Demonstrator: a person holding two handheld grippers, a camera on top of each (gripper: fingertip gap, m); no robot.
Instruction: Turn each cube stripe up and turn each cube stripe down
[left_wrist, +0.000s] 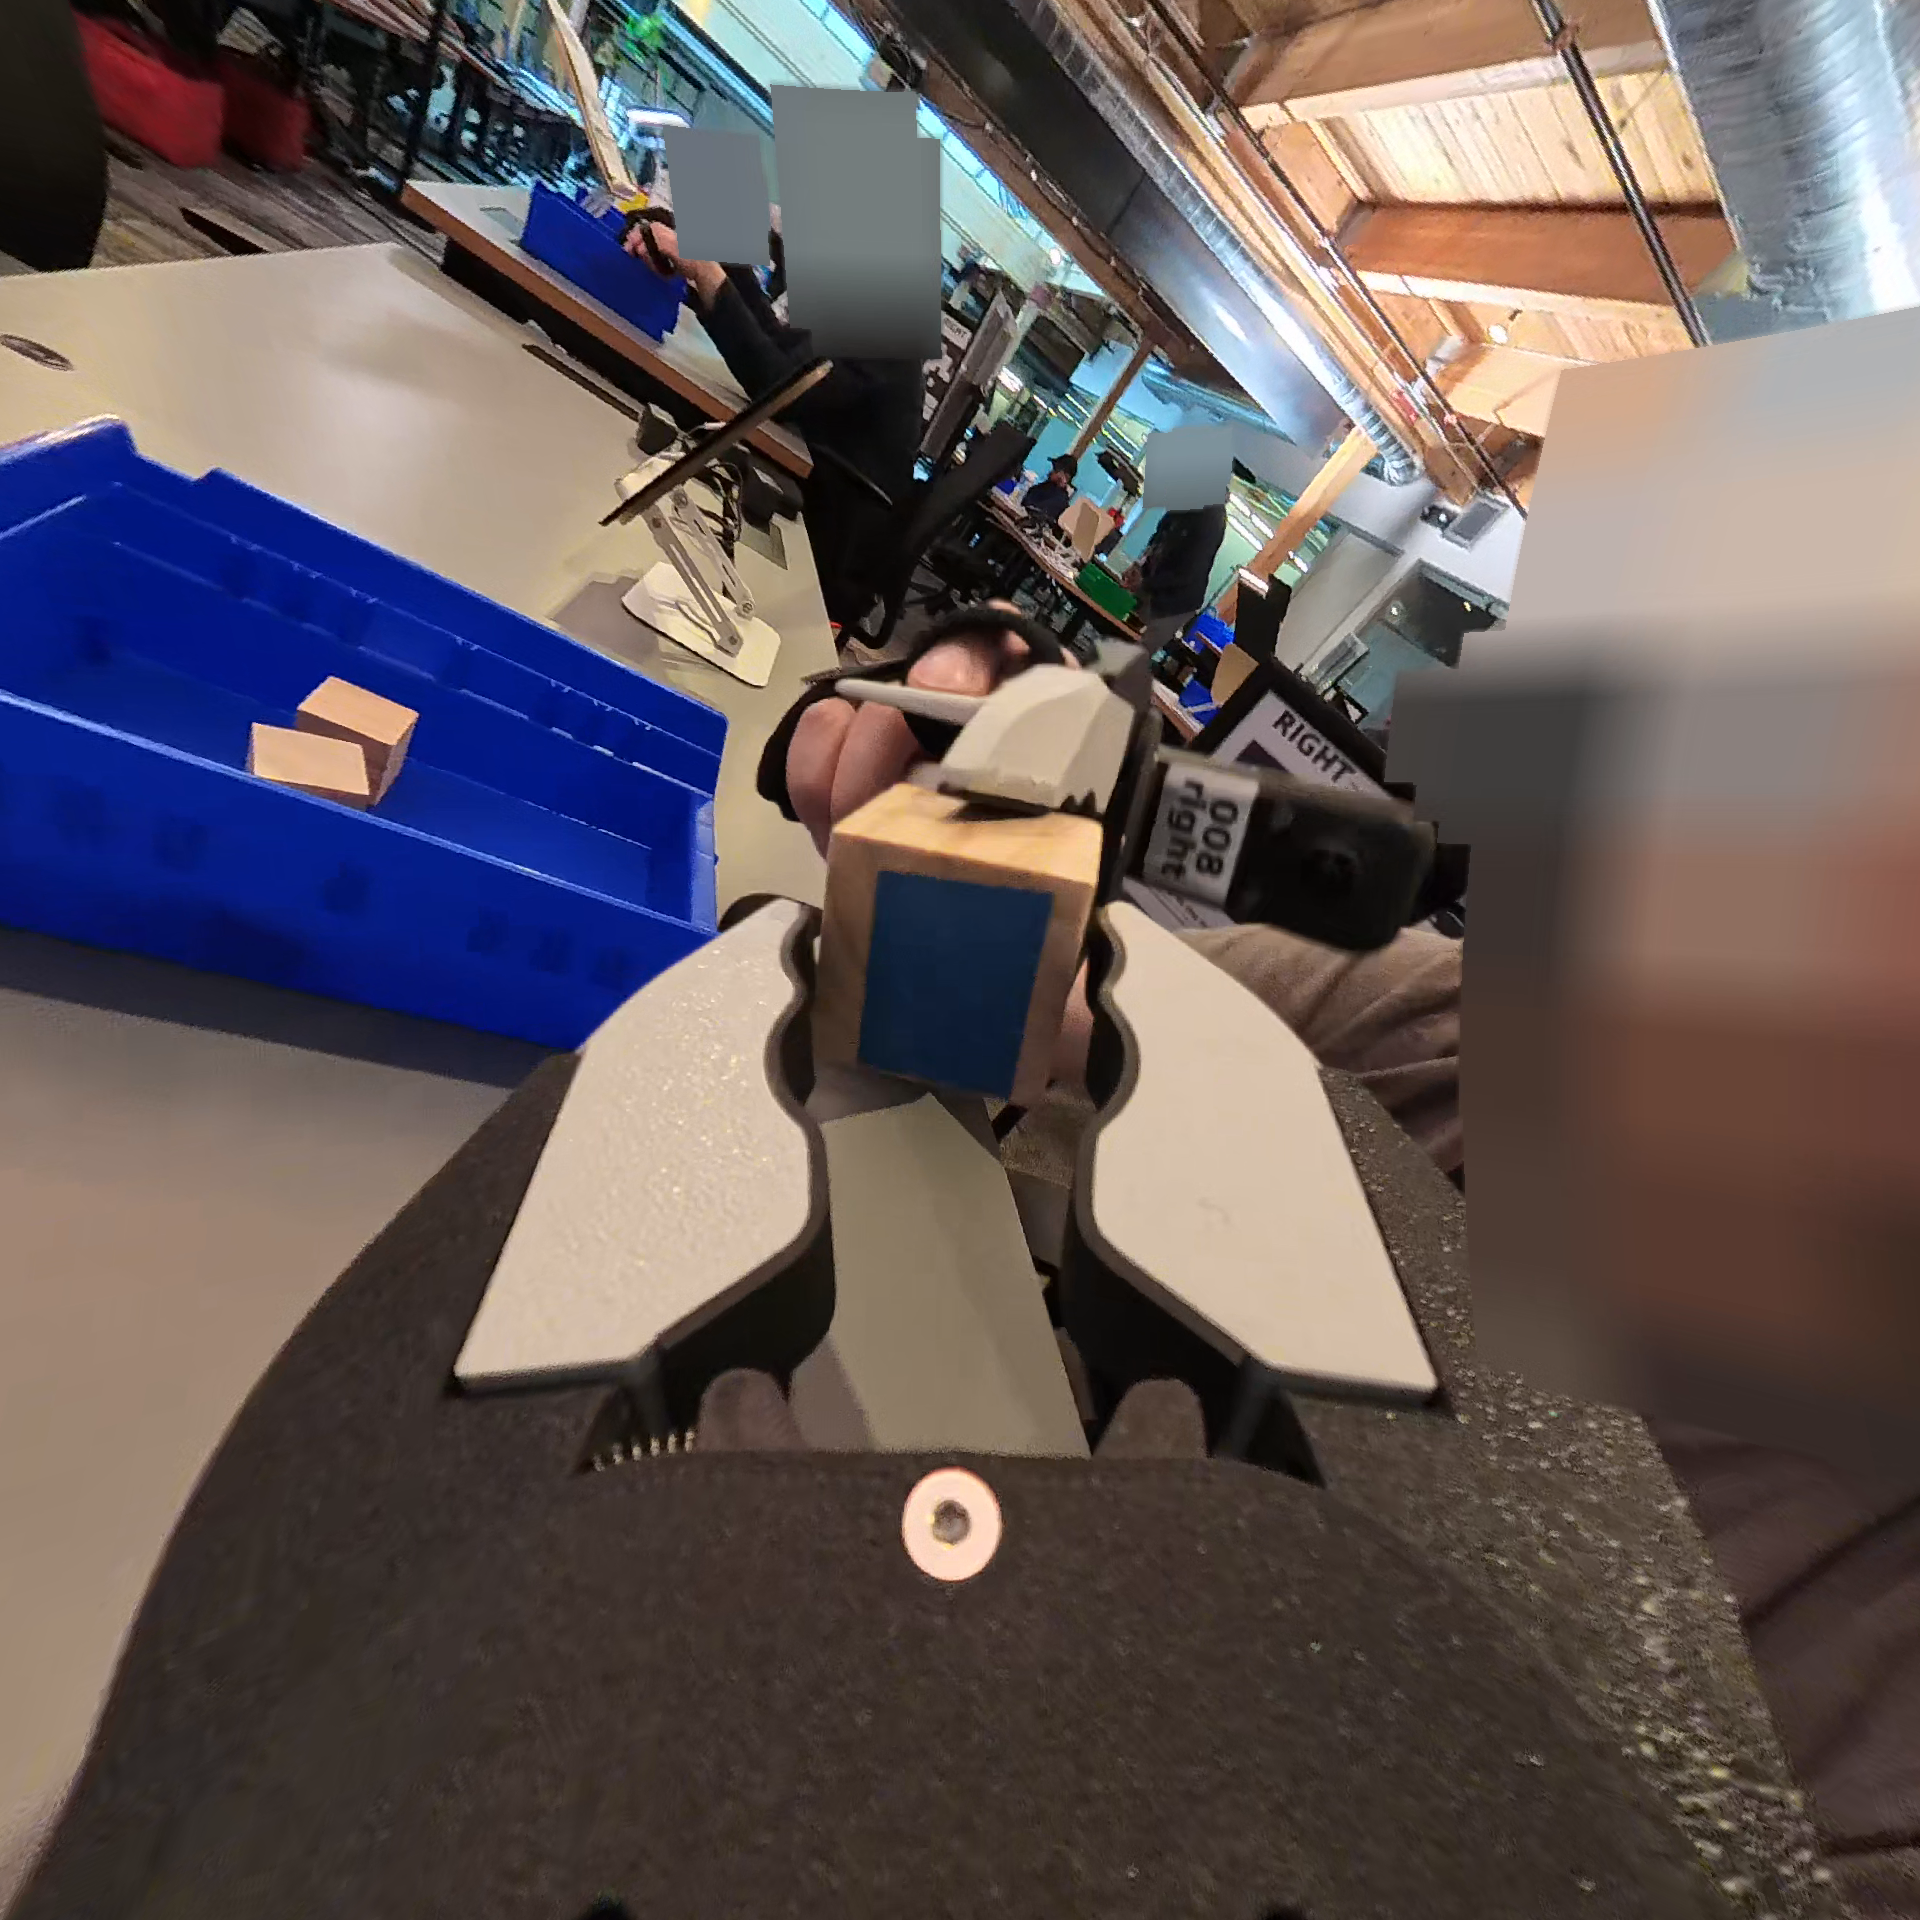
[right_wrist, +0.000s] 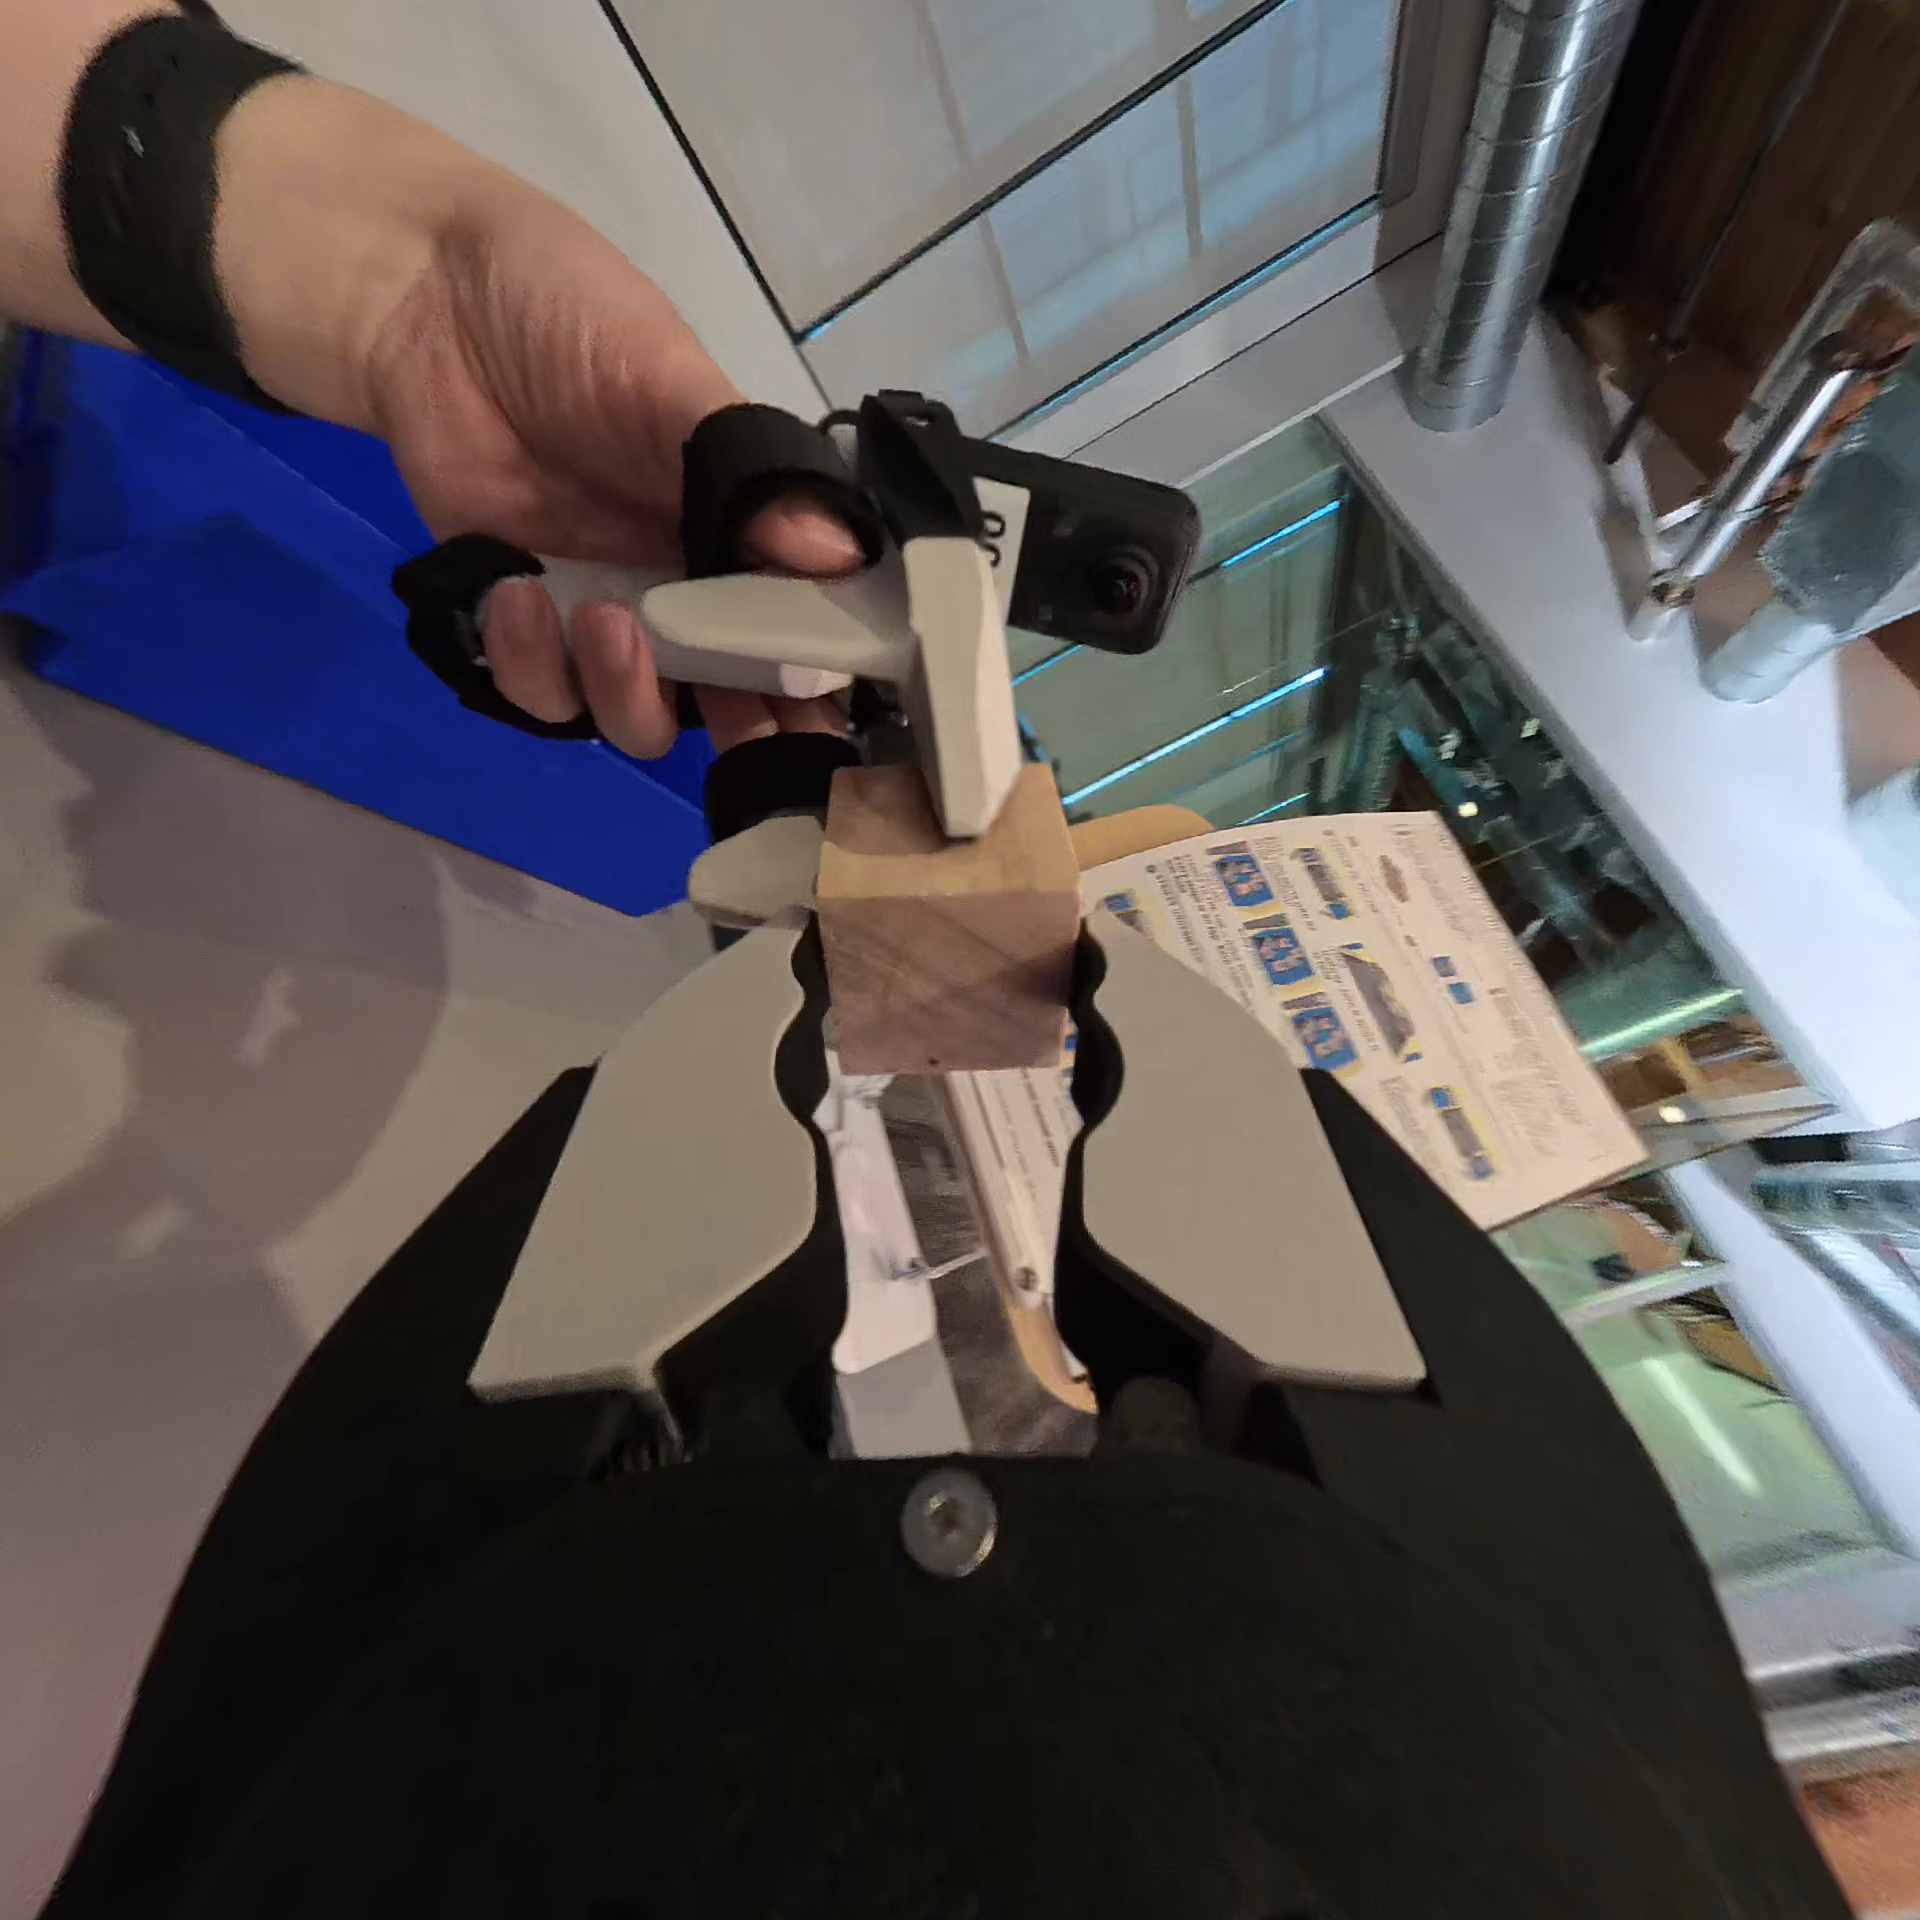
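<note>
While both tongs – left (left_wrist: 951, 966) and right (right_wrist: 951, 982) – clamped one cube (left_wrist: 961, 956) mid-air, blue stripe (left_wrist: 951, 982) sideways, a handover looked underway; next, one probably lets go.

Pale desks (left_wrist: 343, 343), timber ceiling (left_wrist: 1455, 156), silver ducting (left_wrist: 1808, 135)

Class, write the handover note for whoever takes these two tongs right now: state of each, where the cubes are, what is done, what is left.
Left tongs: shut on the held cube, blue stripe facing the left wrist camera.
Right tongs: shut on the same cube, gripping it from the opposite side; a plain wood face shows in the right wrist view.
The cube is in the air, off the table, mid-regrasp between both tongs.
Two other cubes lie touching in the blue bin, no stripe visible on the faces shown.
Left to do: release one side, set this cube down with its stripe as required, then handle the bin cubes.
</note>
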